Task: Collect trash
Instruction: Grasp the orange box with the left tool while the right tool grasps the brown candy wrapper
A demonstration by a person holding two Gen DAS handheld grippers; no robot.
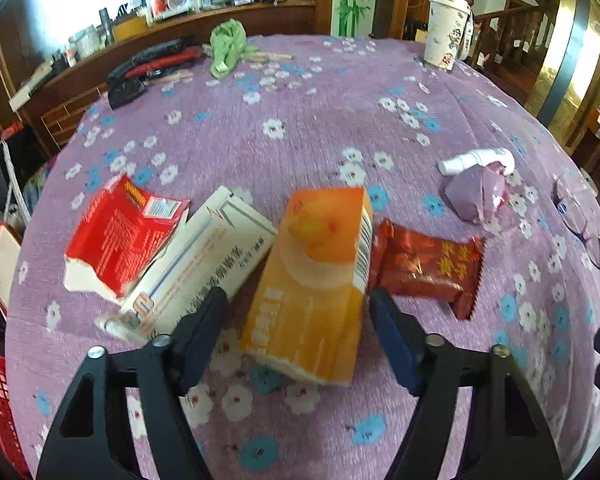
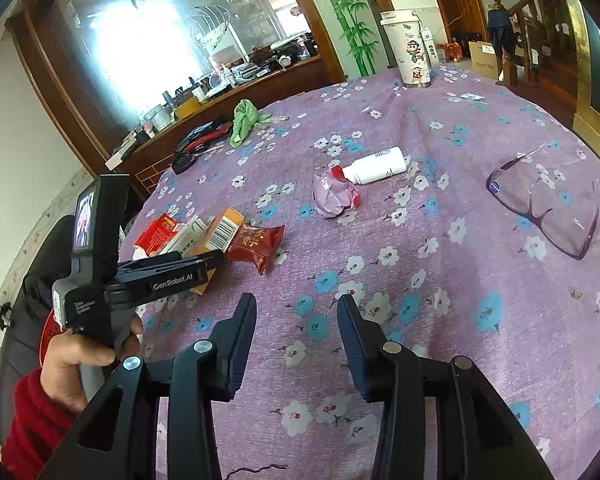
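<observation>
Left wrist: left gripper (image 1: 296,300) released, jaws straddling orange box (image 1: 312,280). Centre it, avoid white box (image 1: 204,264), then clamp. Right gripper (image 2: 296,320) released, empty.

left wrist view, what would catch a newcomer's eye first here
The orange carton lies right between the open left tongs, flanked by a white box and a red snack wrapper. All rest on a purple flowered tablecloth, with a tall white cup at its far edge.
</observation>
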